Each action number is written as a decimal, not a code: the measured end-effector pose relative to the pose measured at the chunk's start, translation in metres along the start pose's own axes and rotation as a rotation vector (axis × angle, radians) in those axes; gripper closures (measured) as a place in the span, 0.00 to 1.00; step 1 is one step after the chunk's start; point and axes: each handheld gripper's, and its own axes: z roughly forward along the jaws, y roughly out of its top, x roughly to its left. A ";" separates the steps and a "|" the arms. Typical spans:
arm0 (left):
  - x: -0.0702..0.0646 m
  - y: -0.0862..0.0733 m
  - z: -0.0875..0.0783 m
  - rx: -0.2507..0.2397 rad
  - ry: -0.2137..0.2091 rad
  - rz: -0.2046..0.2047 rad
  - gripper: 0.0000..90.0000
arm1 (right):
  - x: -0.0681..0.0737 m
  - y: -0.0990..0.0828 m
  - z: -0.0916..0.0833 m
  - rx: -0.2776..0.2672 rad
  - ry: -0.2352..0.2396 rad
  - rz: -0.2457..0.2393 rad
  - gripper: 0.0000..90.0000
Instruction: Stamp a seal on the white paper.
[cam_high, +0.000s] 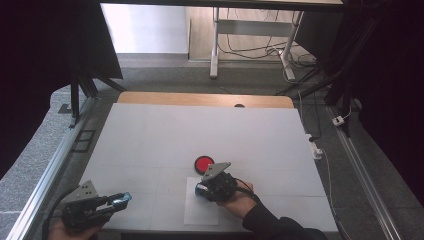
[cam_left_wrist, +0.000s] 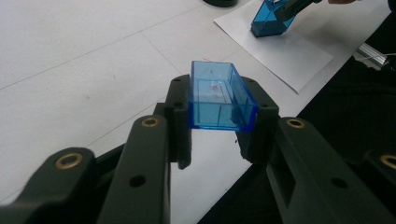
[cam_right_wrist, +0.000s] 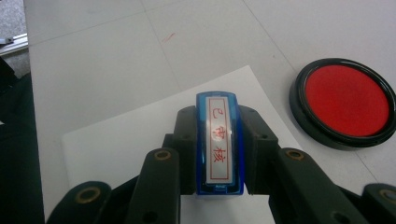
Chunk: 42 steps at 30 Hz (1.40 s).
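Right gripper (cam_right_wrist: 218, 154) clamping blue stamp (cam_right_wrist: 219, 140), above paper (cam_right_wrist: 121, 140)

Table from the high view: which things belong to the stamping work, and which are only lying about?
In the work:
- blue stamp, clamped in the right gripper
- clear blue cap, clamped in the left gripper
- red ink pad
- white paper sheet

Only lying about:
- white power strip on the floor
- cables under the far desk

White-topped table (cam_high: 150, 135), red ink pad (cam_high: 203, 163) near its middle; white paper sheet (cam_high: 200, 212) just beside the pad
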 end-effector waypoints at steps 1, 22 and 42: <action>0.000 0.000 0.000 0.000 0.000 0.000 0.76 | -0.001 0.000 0.000 0.004 0.001 0.002 0.79; 0.000 0.001 0.001 0.008 0.001 -0.002 0.76 | 0.004 -0.001 0.001 0.000 -0.022 -0.010 0.79; 0.000 0.001 0.001 0.007 0.001 -0.005 0.76 | 0.000 -0.002 0.002 -0.005 -0.005 0.011 0.79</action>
